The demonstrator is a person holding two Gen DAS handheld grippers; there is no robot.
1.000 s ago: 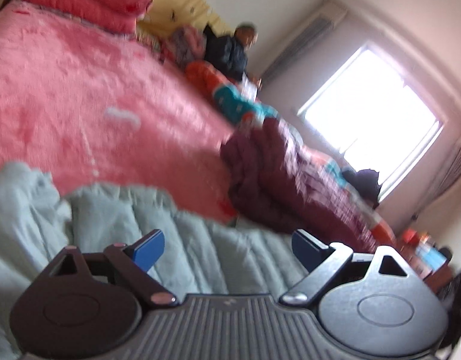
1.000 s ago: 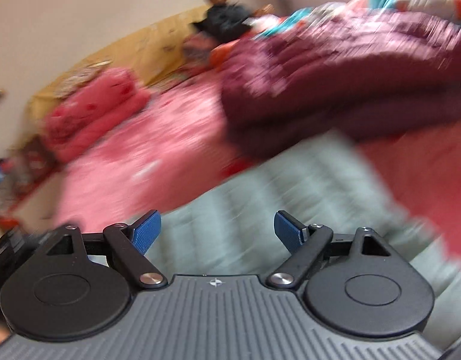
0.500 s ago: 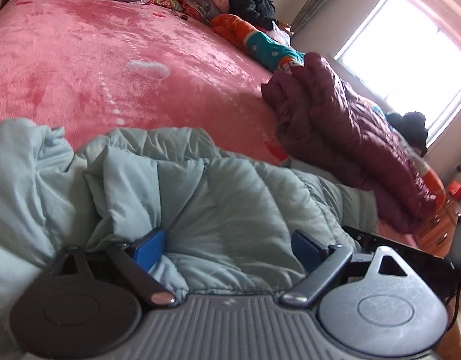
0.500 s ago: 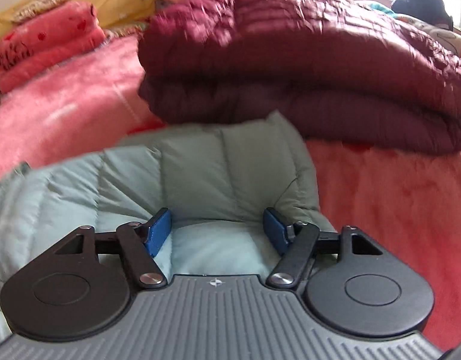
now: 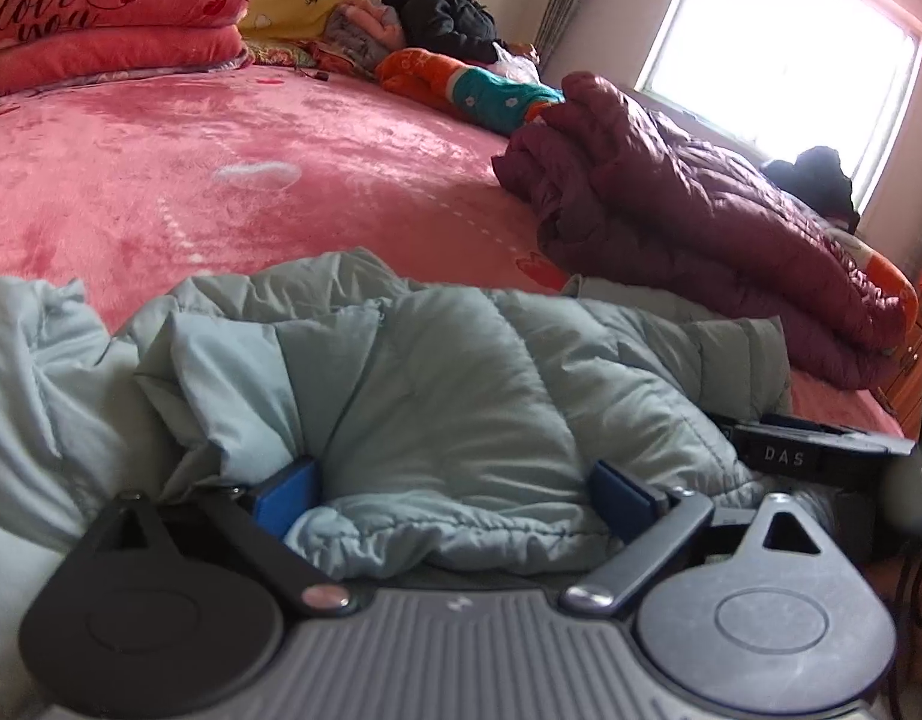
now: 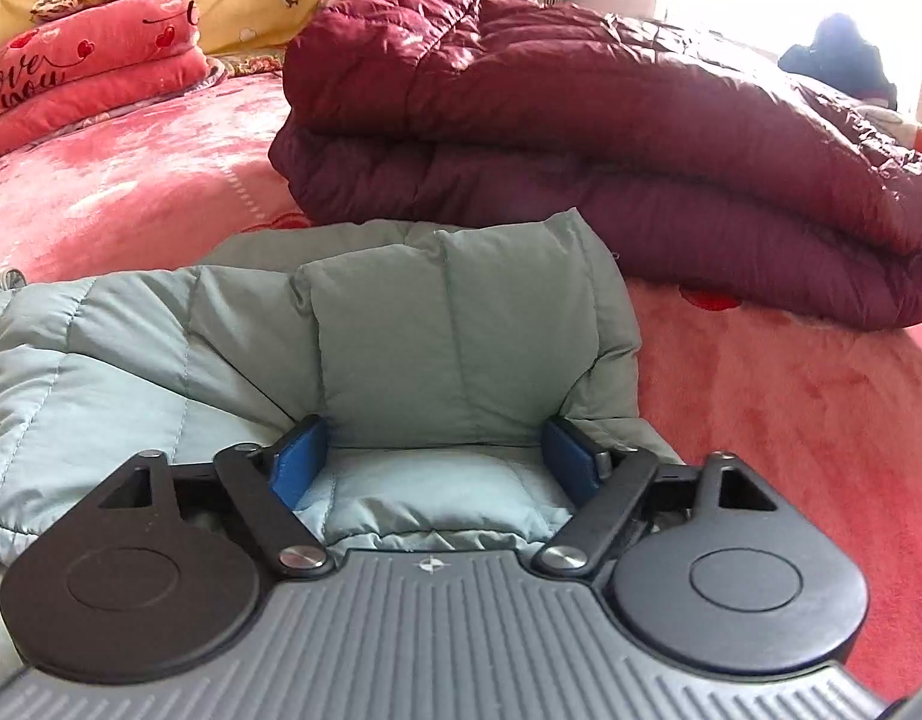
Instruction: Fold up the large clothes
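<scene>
A pale blue-grey puffer jacket [image 5: 461, 384] lies crumpled on the pink bed near its front edge. My left gripper [image 5: 452, 504] is down on it, its blue pads spread wide with a puffy hem bulging between them, not pinched. In the right wrist view the same jacket [image 6: 449, 324] fills the foreground. My right gripper [image 6: 435, 468] sits low on it, jaws opening, a quilted panel lying loose between the wide-set pads. The right gripper's black body [image 5: 784, 453] shows at the jacket's right end in the left wrist view.
A folded maroon quilted coat [image 6: 610, 138] lies just beyond the jacket. The pink fleece bedspread [image 5: 191, 180] stretches behind, with stacked pink pillows [image 5: 113, 30] at the headboard. A person [image 5: 455, 18] sits at the far side beside an orange and teal blanket [image 5: 472, 87]. A bright window [image 5: 778, 48] is at right.
Both grippers have dropped from above the bed onto the jacket and levelled out. The right jaws narrowed on the fabric half a second ago and now stand wide again.
</scene>
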